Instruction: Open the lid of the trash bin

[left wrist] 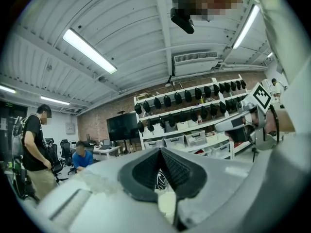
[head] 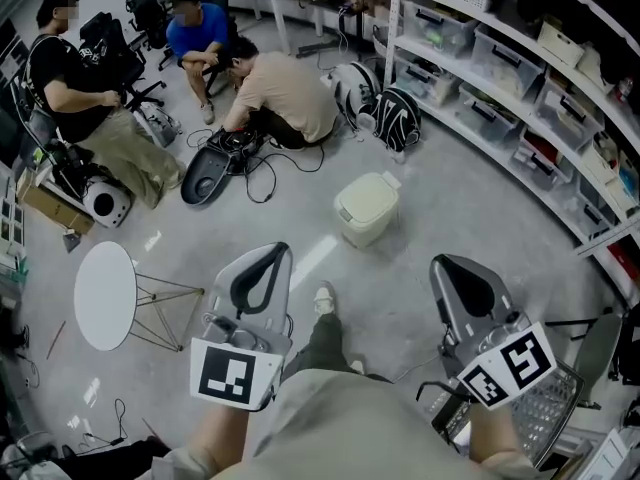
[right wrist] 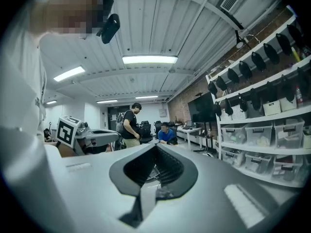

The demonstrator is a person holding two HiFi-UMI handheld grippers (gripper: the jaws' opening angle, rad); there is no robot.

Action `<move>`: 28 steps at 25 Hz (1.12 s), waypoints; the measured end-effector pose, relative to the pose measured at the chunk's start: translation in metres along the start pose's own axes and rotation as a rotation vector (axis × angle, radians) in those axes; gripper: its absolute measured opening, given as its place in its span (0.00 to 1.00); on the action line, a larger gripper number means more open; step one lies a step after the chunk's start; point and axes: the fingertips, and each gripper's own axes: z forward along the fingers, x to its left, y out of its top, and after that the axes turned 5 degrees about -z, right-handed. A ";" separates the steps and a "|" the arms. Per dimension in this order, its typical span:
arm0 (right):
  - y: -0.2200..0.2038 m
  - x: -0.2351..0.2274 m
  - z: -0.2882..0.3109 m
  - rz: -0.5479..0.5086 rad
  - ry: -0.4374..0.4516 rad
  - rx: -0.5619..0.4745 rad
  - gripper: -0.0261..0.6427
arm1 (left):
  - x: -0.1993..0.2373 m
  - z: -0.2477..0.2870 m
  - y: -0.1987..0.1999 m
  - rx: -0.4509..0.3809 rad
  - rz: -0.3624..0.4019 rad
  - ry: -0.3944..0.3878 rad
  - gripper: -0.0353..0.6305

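Note:
The trash bin is a small cream box with its lid down, standing on the grey floor ahead of me. My left gripper is held near my body, well short of the bin and to its left, its jaws shut with nothing in them. My right gripper is also held back, to the bin's right, shut and empty. In the left gripper view the jaws meet in a point, and a cream patch shows below them. The right gripper view shows its jaws closed too.
A round white side table stands at the left. Three people sit or crouch around gear and cables on the floor beyond the bin. Backpacks lean against the shelving along the right. A wire basket is at my lower right.

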 end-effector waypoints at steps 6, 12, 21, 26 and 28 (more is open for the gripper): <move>-0.007 -0.031 0.058 0.017 -0.045 0.041 0.04 | 0.045 0.047 -0.007 0.012 -0.006 -0.014 0.06; -0.009 -0.062 0.140 0.024 -0.056 0.075 0.04 | 0.111 0.113 -0.014 0.009 -0.013 -0.017 0.06; 0.011 -0.104 0.253 0.012 -0.084 0.063 0.04 | 0.193 0.196 -0.016 0.027 0.035 -0.049 0.06; 0.012 -0.122 0.284 0.014 -0.076 0.071 0.04 | 0.215 0.223 -0.019 0.034 0.025 -0.046 0.06; 0.007 -0.131 0.291 0.015 -0.068 0.088 0.04 | 0.216 0.232 -0.025 0.051 0.017 -0.040 0.06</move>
